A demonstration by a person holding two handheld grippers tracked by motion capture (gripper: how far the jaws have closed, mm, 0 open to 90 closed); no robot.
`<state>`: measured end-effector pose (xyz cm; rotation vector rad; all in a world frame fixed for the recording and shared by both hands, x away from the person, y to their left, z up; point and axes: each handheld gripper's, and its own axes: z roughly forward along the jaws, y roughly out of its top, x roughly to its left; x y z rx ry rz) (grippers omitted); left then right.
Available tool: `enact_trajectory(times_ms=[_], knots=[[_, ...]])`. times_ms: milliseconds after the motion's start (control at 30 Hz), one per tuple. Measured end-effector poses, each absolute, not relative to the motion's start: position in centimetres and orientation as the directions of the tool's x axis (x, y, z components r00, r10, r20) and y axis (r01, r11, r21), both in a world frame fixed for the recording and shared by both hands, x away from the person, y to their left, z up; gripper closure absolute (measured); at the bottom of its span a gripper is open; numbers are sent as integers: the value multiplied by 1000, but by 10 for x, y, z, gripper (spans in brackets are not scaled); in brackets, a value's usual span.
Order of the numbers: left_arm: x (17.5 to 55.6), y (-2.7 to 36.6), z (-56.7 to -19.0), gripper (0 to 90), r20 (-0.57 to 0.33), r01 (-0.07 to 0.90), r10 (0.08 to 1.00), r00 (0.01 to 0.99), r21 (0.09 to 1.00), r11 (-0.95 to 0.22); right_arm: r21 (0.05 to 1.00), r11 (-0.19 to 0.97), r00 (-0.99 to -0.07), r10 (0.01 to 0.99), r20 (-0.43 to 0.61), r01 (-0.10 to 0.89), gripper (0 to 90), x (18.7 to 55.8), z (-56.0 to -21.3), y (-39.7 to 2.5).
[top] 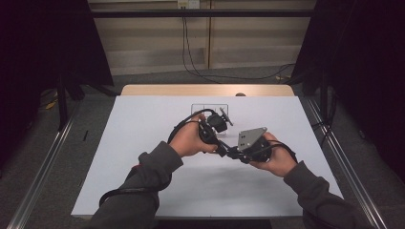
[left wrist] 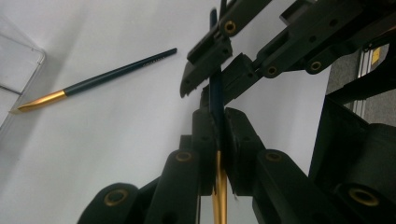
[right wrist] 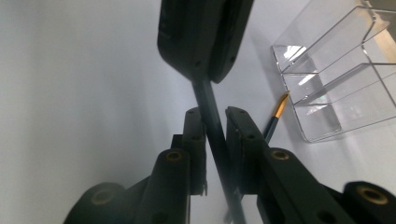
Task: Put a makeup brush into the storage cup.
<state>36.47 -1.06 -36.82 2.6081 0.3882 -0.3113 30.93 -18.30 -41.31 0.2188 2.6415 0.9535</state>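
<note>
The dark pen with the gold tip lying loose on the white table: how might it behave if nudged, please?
The loose pen looks slim and round, so it would probably roll when pushed sideways. It seems straight and stiff, likely light. Its glossy barrel may slip between jaws, and it lies flat on the table.

White table (top: 143, 181); clear compartment box (right wrist: 336, 88), second pen (left wrist: 98, 84) lying beside it

My table (top: 143, 191) was covered by a white sheet, with a bare wooden strip at its far edge. On it lay a dark pen with a gold tip (left wrist: 98, 84), just beside what looked like a clear plastic organiser (right wrist: 336, 93).
</note>
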Motion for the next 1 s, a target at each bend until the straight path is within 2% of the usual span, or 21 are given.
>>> enact_trajectory(times_ms=[267,633,1000], knots=[[366,-8,-367,828,-293,322,201,935,458,-828,630,777,-941,227,-253,18,831,308,-414,-183],[367,-7,-367,799,-257,300,196,946,471,-830,622,783,-945,218,-245,19,845,308,-413,-184],[368,-2,-365,694,-222,293,208,953,488,-822,603,795,-937,259,-236,67,845,313,-415,-194]])
